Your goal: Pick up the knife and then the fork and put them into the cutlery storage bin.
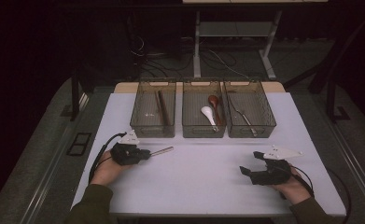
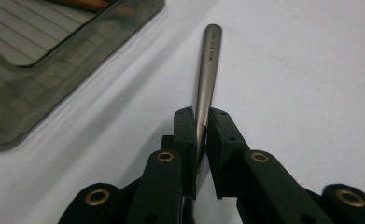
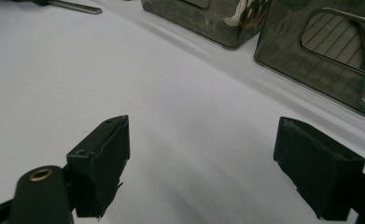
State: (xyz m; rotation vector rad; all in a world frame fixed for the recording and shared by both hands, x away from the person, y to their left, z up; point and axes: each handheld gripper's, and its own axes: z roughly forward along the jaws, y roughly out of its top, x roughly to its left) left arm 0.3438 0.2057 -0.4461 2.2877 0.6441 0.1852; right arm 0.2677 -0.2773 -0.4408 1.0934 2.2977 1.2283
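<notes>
A slim metal utensil (image 1: 164,150) lies low over the white table (image 1: 199,186), its handle (image 2: 208,60) pointing away from my left gripper (image 1: 146,153). In the left gripper view the jaws of that gripper (image 2: 201,119) press on the utensil's shaft from both sides, and the utensil's working end is hidden behind them. My right gripper (image 1: 249,162) rests at the table's front right with its jaws wide apart. The right gripper view shows only bare table between this gripper's (image 3: 201,163) jaws.
Three smoky clear bins stand in a row at the back. The left bin (image 1: 145,128) holds dark sticks (image 1: 161,106), the middle bin (image 1: 203,131) a white spoon (image 1: 208,114) and a brown spoon (image 1: 214,101), the right bin (image 1: 264,126) a fork (image 1: 241,114). A bin corner (image 2: 12,126) sits left of the held utensil.
</notes>
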